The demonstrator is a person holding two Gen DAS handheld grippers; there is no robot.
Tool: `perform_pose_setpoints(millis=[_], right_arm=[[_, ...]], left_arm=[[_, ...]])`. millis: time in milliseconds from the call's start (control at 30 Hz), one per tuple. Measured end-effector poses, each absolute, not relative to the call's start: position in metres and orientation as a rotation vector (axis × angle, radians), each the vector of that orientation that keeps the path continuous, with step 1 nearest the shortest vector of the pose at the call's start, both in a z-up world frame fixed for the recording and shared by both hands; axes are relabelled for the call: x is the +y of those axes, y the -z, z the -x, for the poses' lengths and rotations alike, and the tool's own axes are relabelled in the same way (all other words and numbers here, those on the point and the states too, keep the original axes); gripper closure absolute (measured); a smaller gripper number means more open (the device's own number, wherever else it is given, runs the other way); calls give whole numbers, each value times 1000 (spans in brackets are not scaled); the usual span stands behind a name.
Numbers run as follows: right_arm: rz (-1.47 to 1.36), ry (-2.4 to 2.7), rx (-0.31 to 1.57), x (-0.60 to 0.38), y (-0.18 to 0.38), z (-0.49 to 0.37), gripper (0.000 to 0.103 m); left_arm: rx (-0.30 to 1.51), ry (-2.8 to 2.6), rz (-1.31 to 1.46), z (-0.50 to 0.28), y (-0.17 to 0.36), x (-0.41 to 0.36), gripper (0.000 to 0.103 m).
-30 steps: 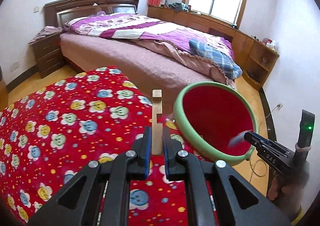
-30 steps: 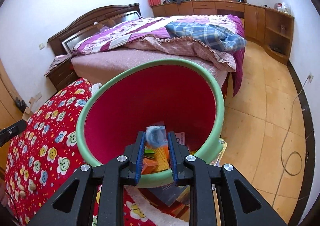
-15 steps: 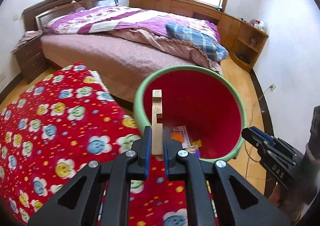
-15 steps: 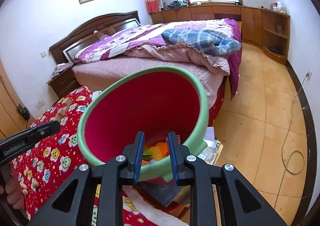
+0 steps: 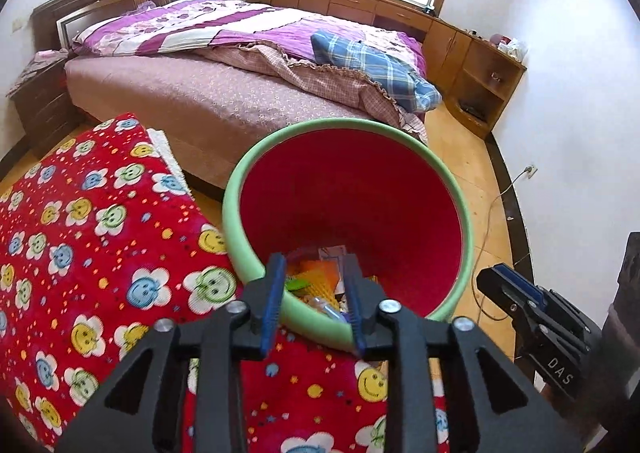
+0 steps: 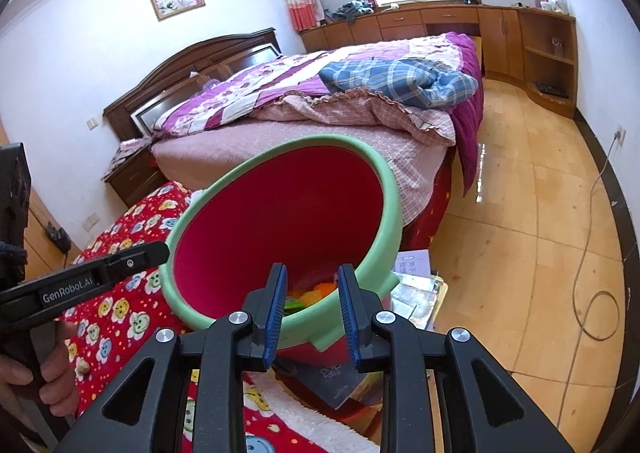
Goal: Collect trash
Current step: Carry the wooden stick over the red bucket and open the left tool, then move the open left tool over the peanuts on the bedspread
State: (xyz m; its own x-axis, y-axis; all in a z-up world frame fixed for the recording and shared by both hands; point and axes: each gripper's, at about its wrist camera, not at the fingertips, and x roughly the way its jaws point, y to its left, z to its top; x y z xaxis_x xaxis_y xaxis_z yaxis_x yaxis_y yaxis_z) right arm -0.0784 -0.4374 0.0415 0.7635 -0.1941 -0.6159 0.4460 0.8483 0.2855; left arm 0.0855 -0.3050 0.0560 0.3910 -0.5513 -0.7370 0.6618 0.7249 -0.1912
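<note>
A bin with a green rim [image 5: 436,169] and red inside stands just past the edge of the red smiley-face cloth [image 5: 92,253]. Colourful trash [image 5: 320,277] lies at its bottom. My left gripper [image 5: 316,301] is open and empty, right over the bin's near rim. The wooden piece it held is not in view. My right gripper [image 6: 312,311] is open and empty, just short of the bin's rim [image 6: 384,177] in the right wrist view. The left gripper also shows in that view [image 6: 104,273], and the right one shows in the left wrist view [image 5: 532,305].
A large bed [image 5: 248,65] with purple bedding and a blue plaid blanket stands behind the bin. Wooden cabinets [image 5: 480,65] line the far wall. Papers and books [image 6: 412,281] lie under the bin's right side. A cable [image 6: 596,253] runs over the wooden floor.
My left gripper moved right over the bin and opened, and the wooden piece left it. My right gripper opened, let go of the colourful scrap, and drew back a little.
</note>
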Motion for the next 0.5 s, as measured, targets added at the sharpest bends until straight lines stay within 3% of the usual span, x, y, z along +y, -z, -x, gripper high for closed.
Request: perform_pose_setpoints(millis=[67, 300, 433, 500], right_arm=[[-436, 357, 607, -433, -43, 78, 56], [-423, 307, 631, -411, -45, 74, 53], [-403, 276, 627, -394, -49, 75, 41], [-397, 249, 627, -386, -52, 74, 41]], left_arm=[[874, 754, -145, -82, -58, -298, 67], [874, 672, -123, -75, -61, -265, 66], [865, 619, -108, -69, -65, -241, 66], [858, 596, -102, -67, -67, -229, 66]])
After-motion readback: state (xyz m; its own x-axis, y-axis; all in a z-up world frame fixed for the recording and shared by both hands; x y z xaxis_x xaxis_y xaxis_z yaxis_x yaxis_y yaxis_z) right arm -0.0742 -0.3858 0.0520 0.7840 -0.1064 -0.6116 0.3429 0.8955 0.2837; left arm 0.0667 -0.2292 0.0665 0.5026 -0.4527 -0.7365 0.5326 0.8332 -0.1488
